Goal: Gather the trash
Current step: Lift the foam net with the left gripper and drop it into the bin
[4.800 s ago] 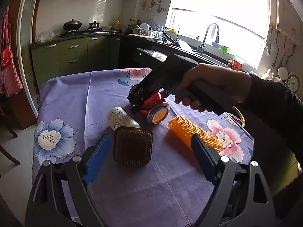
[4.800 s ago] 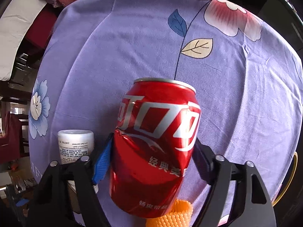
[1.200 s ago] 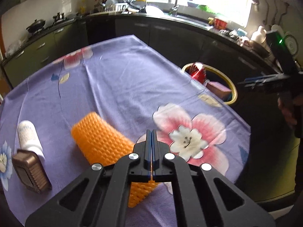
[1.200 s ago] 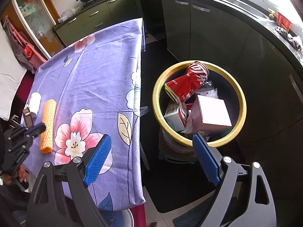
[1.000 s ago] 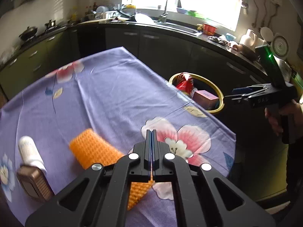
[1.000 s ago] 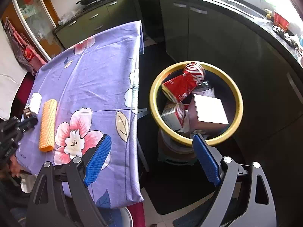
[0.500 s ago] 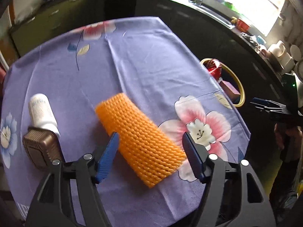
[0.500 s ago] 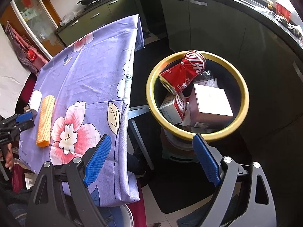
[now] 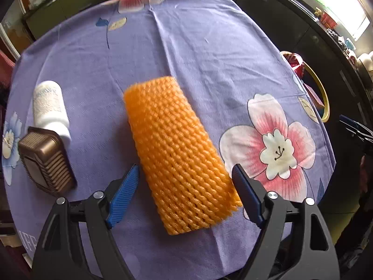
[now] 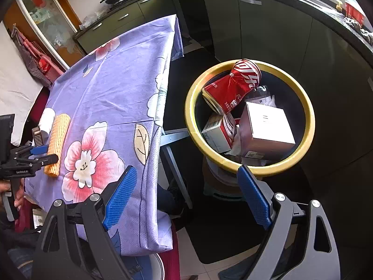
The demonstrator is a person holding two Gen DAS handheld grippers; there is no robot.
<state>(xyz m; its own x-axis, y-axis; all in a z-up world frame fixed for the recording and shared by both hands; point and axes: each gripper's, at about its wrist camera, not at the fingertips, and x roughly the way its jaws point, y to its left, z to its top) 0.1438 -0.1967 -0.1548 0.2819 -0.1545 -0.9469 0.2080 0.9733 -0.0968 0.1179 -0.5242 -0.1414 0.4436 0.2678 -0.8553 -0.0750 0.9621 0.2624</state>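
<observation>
White bottle [image 9: 49, 103] touching brown box [image 9: 45, 162]

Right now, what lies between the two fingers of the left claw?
The near end of the orange foam net lies between the opening fingers of the left claw, untouched by the pads, on the purple tablecloth; the left wrist view shows it.

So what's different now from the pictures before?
The red can went from the table into the yellow-rimmed bin, let go. The left hand-held gripper, shut before, is opening around the orange foam net. White bottle and brown box stayed put.
</observation>
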